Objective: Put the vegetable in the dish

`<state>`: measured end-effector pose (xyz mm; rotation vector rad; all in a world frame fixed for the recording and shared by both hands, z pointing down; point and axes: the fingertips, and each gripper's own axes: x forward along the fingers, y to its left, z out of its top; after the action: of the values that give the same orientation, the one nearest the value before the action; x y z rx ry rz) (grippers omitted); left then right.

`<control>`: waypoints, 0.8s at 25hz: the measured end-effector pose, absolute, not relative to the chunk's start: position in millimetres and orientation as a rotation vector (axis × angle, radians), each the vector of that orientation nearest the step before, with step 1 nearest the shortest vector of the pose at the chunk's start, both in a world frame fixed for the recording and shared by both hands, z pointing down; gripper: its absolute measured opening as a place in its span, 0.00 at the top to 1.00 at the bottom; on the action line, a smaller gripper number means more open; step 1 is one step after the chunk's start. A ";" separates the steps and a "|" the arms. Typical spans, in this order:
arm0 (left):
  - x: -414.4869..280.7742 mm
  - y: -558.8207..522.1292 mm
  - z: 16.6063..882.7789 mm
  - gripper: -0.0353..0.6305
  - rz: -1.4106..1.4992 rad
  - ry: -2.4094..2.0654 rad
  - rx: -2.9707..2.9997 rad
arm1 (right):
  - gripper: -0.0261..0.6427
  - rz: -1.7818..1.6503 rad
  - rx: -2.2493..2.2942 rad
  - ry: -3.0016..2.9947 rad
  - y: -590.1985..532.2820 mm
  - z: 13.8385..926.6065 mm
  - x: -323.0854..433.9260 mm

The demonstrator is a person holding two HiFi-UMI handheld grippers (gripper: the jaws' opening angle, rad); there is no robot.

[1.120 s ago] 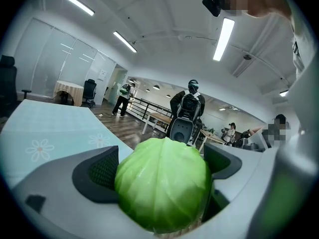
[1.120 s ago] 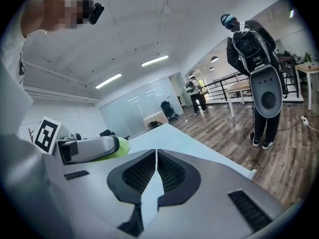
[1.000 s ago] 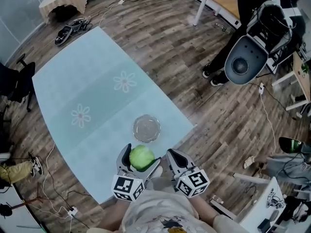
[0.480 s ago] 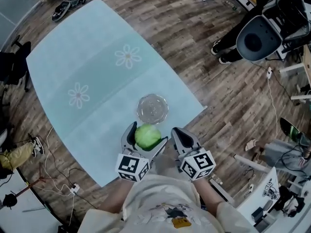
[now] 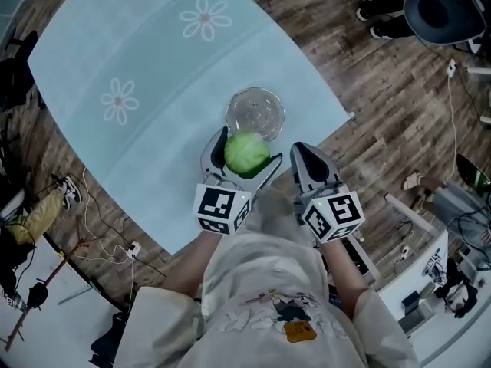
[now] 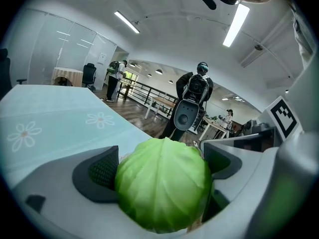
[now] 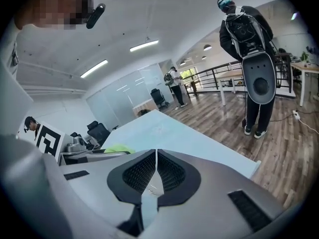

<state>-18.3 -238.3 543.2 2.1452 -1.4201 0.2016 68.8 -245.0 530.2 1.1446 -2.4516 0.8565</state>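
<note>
At the glass dish's [image 5: 258, 107] near rim, left tongs [image 5: 247, 149] clasping the cabbage [image 5: 245, 155], right tongs [image 5: 301, 150] alongside, pinched together

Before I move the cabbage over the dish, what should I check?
1. Cabbage gripped by left tongs: ok, a jaw on each side.
2. Dish empty: ok.
3. Cabbage centred over dish: not ok, it is short of the near rim.
4. Right tongs out of the way: ok, shut, empty, off to the side.
5. Clearance above the rim: cannot tell.
</note>
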 end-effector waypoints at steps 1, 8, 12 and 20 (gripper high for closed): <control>-16.9 -241.7 547.7 0.13 0.213 -1.418 2.149 | 0.92 0.864 1.145 -2.445 -246.3 533.9 69.3; -12.5 -262.4 576.4 0.13 0.262 -1.400 2.155 | 0.92 0.905 1.137 -2.396 -253.6 560.4 66.3; -10.2 -273.4 590.6 0.13 0.280 -1.393 2.149 | 0.92 0.927 1.143 -2.377 -261.2 573.4 66.8; -4.5 -292.8 621.0 0.13 0.323 -1.384 2.134 | 0.92 0.967 1.152 -2.340 -275.6 598.9 71.8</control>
<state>-4.5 -292.8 621.0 2.1340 -1.3836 0.3227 71.8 -275.6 598.9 1.1518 -2.3404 0.9675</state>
